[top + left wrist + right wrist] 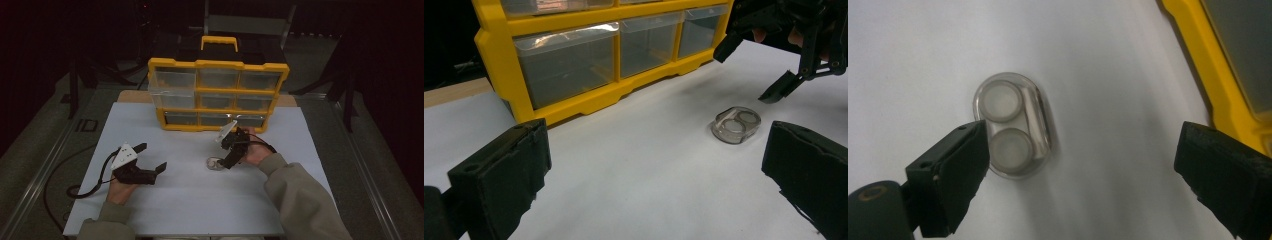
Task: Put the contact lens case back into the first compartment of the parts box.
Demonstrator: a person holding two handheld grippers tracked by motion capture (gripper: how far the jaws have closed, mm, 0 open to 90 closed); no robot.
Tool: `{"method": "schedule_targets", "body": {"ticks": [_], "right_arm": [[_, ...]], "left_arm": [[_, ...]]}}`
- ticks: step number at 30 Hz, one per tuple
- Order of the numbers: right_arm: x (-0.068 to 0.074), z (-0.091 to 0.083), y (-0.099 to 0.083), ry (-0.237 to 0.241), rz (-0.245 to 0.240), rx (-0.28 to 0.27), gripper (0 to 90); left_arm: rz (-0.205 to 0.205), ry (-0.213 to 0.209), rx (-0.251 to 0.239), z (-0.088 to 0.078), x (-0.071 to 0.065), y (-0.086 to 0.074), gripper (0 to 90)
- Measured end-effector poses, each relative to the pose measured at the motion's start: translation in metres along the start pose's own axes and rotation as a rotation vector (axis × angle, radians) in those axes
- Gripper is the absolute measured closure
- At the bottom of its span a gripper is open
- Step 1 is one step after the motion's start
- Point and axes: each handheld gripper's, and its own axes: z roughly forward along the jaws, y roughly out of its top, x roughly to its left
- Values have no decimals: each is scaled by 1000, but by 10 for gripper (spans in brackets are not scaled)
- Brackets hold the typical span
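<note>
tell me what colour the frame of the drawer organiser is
Yellow frame, clearest in the high view.

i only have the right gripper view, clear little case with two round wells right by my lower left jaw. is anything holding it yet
Observer: No. In the left gripper view the clear plastic case with two round wells lies flat on the white table top, with the right gripper open above it.
Operator: wheres the other gripper
Observer: The high view shows the left gripper open at the near left of the table, well apart from the case.
Operator: and that yellow edge at my right
Observer: It belongs to a yellow drawer cabinet with clear plastic drawers; its top left drawer is pulled out.
</note>
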Motion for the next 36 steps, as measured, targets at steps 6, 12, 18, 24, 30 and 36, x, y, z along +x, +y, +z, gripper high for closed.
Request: {"method": "schedule_targets", "body": {"ticks": [6, 12, 18, 24, 30, 36], "right_arm": [[4, 7, 2, 24, -10, 6, 75], [11, 15, 5, 45, -22, 17, 76], [18, 27, 8, 71, -37, 44, 76], [21, 33, 10, 94, -35, 64, 89], [21, 38, 10, 119, -27, 64, 164], [21, 40, 8, 164, -28, 81, 294]], "left_arm": [[1, -1, 1, 0, 0, 0, 3], [2, -1, 0, 0, 0, 0, 3], [2, -2, 1, 0, 0, 0, 3], [3, -4, 2, 0, 0, 0, 3], [3, -6, 7, 1, 0, -1, 3], [7, -7, 13, 2, -1, -1, 3]]}}
